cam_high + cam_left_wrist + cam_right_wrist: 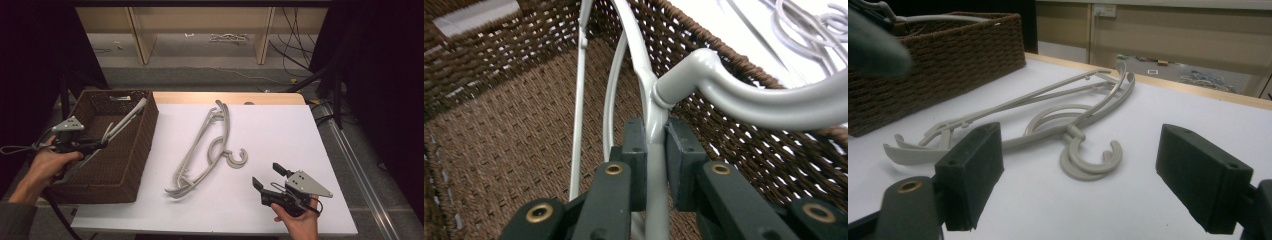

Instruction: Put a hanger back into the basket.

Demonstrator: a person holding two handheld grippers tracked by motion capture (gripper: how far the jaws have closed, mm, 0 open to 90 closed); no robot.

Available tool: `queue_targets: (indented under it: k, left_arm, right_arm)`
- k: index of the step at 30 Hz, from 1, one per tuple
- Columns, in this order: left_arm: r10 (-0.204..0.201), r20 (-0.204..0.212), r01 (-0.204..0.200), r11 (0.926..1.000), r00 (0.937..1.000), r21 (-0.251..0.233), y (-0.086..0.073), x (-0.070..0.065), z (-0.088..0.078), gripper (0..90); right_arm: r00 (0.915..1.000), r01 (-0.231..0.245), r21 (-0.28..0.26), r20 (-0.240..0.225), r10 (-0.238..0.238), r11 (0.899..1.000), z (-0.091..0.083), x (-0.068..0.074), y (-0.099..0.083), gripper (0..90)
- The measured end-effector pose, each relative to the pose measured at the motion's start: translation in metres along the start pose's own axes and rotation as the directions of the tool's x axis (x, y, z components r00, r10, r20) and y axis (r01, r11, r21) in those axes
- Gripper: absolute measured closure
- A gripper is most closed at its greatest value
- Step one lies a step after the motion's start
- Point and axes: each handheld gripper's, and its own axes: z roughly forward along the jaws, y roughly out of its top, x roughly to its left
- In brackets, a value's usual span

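Observation:
A brown wicker basket [135, 165] stands at the table's left edge. My left gripper [102, 144] hovers over the basket's inside, shut on the neck of a grey plastic hanger [127, 117] just below the hook. The hanger slants from the jaws up to the basket's far right rim. In the left gripper view the pads [681, 160] squeeze the hanger's thin stem, and its thick hook [749, 97] curves off over the basket wall [744, 140]. More grey hangers [207, 145] lie tangled mid-table. My right gripper [268, 176] rests open near the front right, pointing at them, with nothing between its jaws.
In the right gripper view the tangled hangers [1068, 117] lie a little ahead of the open jaws [1098, 180], their hooks nearest, with the basket [938, 55] beyond at the left. The white table top [270, 125] ends in a wooden strip at the back. Cables lie on the floor behind.

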Motion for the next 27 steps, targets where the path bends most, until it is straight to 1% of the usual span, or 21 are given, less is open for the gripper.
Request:
queue_targets:
  k: [1,2,5,6,9,10,11,12,13,14,15,16,17,18,19,20,21,22,24,26,27]
  left_arm:
    - [-0.01,-0.002,0.01,0.9999,0.9999,0.003,0.0,-0.001,0.003,79.9]
    - [0.012,-0.003,-0.012,0.9995,0.9999,0.028,0.0,0.001,0.004,79.9]
    - [0.012,-0.005,-0.012,0.9986,0.9999,0.053,-0.001,0.001,0.009,79.8]
    - [0.012,-0.004,-0.012,0.9979,0.9999,0.064,-0.001,0.001,0.01,79.8]
    - [0.003,-0.002,-0.003,0.9976,1.0,0.069,-0.002,0.001,0.014,79.6]
    - [0.009,-0.014,-0.008,0.9968,0.9999,0.08,-0.002,0.001,0.015,79.4]
    - [0.008,-0.01,-0.007,0.9966,0.9999,0.082,-0.002,0.002,0.015,79.4]
    - [0.005,-0.016,-0.004,0.9967,0.9999,0.082,-0.002,0.001,0.016,79.3]
    - [0.014,-0.017,-0.012,0.9962,0.9998,0.087,-0.002,0.001,0.017,79.2]
    - [0.026,-0.024,-0.023,0.995,0.9994,0.097,-0.003,0.001,0.018,79.1]
    - [0.017,-0.022,-0.015,0.9952,0.9996,0.097,-0.003,0.0,0.02,79.0]
    - [0.019,-0.022,-0.016,0.9941,0.9996,0.107,-0.003,-0.001,0.022,78.7]
    - [0.015,-0.028,-0.011,0.9936,0.9995,0.112,-0.003,-0.001,0.022,77.6]
    - [-0.003,-0.035,0.007,0.9942,0.9994,0.108,-0.003,-0.002,0.022,73.7]
    - [-0.001,-0.049,0.007,0.9923,0.9988,0.124,-0.002,-0.005,0.021,66.2]
    - [-0.003,-0.057,0.009,0.9934,0.9984,0.114,-0.002,-0.006,0.019,61.6]
    - [0.017,-0.052,-0.011,0.9932,0.9985,0.116,0.0,-0.006,0.013,60.7]
    - [0.012,-0.054,-0.005,0.9937,0.9985,0.112,0.002,-0.006,0.01,57.3]
    - [0.011,-0.077,-0.004,0.9952,0.9969,0.098,0.007,-0.006,0.003,52.0]
    - [0.0,-0.091,0.007,0.9967,0.9958,0.081,0.012,-0.008,-0.004,50.6]
    - [0.003,-0.097,0.004,0.9975,0.9952,0.07,0.015,-0.009,-0.007,49.7]
  right_arm:
    - [1.0,-0.006,-0.008,-0.005,0.006,1.0,0.001,0.0,0.0,20.0]
    - [1.0,-0.005,-0.007,-0.006,0.005,1.0,0.0,0.0,0.0,20.0]
    - [1.0,0.004,-0.001,0.007,-0.004,1.0,-0.001,-0.001,0.0,20.0]
    - [1.0,-0.001,-0.006,0.0,0.001,1.0,0.0,-0.001,0.0,20.0]
    - [1.0,0.004,0.001,0.0,-0.004,1.0,-0.001,-0.001,0.0,20.0]
    - [1.0,0.002,0.007,-0.002,-0.002,1.0,-0.001,0.0,0.0,20.0]
    - [1.0,-0.003,-0.008,-0.008,0.003,1.0,0.0,0.0,0.0,20.0]
    - [1.0,-0.003,-0.008,-0.008,0.003,1.0,0.0,0.0,0.0,20.0]
    - [1.0,-0.003,-0.007,-0.007,0.003,1.0,0.0,0.0,0.0,20.1]
    - [1.0,0.0,0.002,-0.005,0.0,1.0,-0.001,0.0,0.0,20.0]
    - [1.0,0.002,0.016,0.001,-0.002,1.0,-0.001,0.0,0.0,20.0]
    - [1.0,-0.004,-0.008,-0.008,0.003,1.0,0.0,0.0,0.0,20.0]
    - [1.0,-0.006,-0.004,-0.007,0.005,1.0,0.0,0.0,-0.001,20.0]
    - [1.0,-0.005,-0.004,-0.008,0.005,1.0,0.0,0.0,-0.001,20.0]
    - [1.0,-0.004,-0.007,-0.007,0.004,1.0,0.0,0.0,-0.001,20.0]
    - [1.0,0.003,0.011,0.001,-0.003,1.0,-0.001,0.0,0.0,20.1]
    - [1.0,0.0,0.005,-0.006,0.0,1.0,-0.001,0.0,0.0,20.0]
    - [1.0,-0.007,-0.007,-0.005,0.007,1.0,0.0,0.0,-0.001,20.0]
    - [0.9999,-0.009,-0.005,-0.006,0.009,1.0,0.0,0.0,-0.001,20.0]
    - [1.0,0.0,-0.001,-0.001,0.0,1.0,0.0,0.0,0.0,20.0]
    - [1.0,-0.002,-0.001,-0.002,0.002,1.0,0.0,0.0,0.0,20.0]
